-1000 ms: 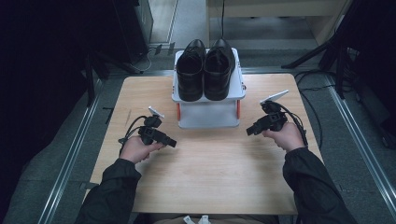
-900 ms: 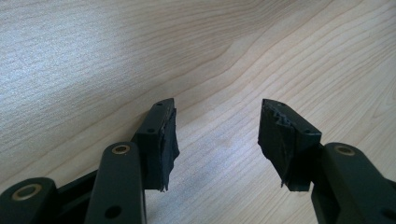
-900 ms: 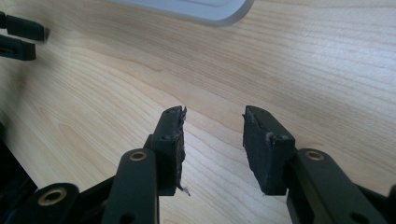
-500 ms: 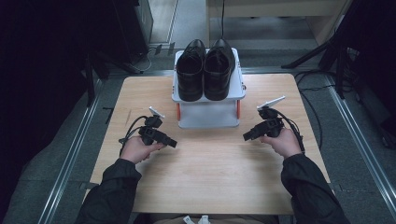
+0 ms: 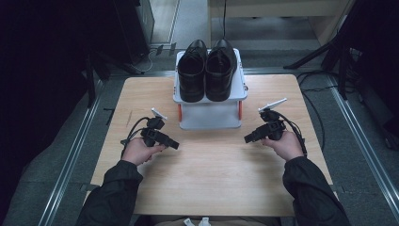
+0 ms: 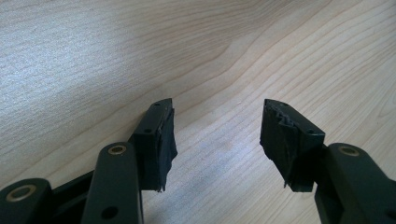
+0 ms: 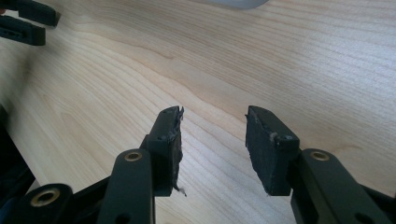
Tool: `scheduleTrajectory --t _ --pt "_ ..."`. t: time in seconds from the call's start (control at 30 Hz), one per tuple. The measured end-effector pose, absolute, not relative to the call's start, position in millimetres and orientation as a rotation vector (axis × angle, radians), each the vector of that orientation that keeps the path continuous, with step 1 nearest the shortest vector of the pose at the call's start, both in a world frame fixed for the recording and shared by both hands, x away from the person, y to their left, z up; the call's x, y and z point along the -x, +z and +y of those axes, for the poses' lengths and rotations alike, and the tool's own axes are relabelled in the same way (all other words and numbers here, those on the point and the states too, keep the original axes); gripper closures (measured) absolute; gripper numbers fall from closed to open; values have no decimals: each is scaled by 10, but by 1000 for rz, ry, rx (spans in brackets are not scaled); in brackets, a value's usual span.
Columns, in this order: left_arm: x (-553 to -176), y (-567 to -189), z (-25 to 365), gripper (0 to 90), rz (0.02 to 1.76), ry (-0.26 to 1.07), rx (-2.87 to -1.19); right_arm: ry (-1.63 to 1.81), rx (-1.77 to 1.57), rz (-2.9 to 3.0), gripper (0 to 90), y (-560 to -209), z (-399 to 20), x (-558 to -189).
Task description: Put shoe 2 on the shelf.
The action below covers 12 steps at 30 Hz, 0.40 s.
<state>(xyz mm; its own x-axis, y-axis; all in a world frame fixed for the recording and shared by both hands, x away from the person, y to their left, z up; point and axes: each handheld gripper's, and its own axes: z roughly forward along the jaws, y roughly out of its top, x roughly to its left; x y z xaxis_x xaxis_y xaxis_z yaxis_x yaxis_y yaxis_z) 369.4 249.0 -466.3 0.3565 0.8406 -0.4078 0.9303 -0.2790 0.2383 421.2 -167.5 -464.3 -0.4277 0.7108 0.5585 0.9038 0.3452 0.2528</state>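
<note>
Two grippers hover over the pale wooden table [image 5: 211, 174], jaws apart, nothing between them. The left gripper [image 6: 217, 135] stays spread; the right gripper [image 7: 214, 140] has just been opening, with the black leather shoes [image 5: 206, 70] beyond.

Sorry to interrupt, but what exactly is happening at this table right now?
A person sits at a wooden table with a two-jaw gripper in each hand. The left gripper and the right gripper both hover low over bare wood, jaws open and empty; the right one's jaws have just been opening. Behind them, a pair of black shoes sits side by side on a small white rack, untouched.
</note>
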Motion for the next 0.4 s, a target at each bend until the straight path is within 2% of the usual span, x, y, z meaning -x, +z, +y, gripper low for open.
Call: scheduleTrajectory --t 0.4 --pt "-3688 -4676 2435 430 1524 -272 -2202 -772 1429 -2256 566 -4670 -1712 -4201"
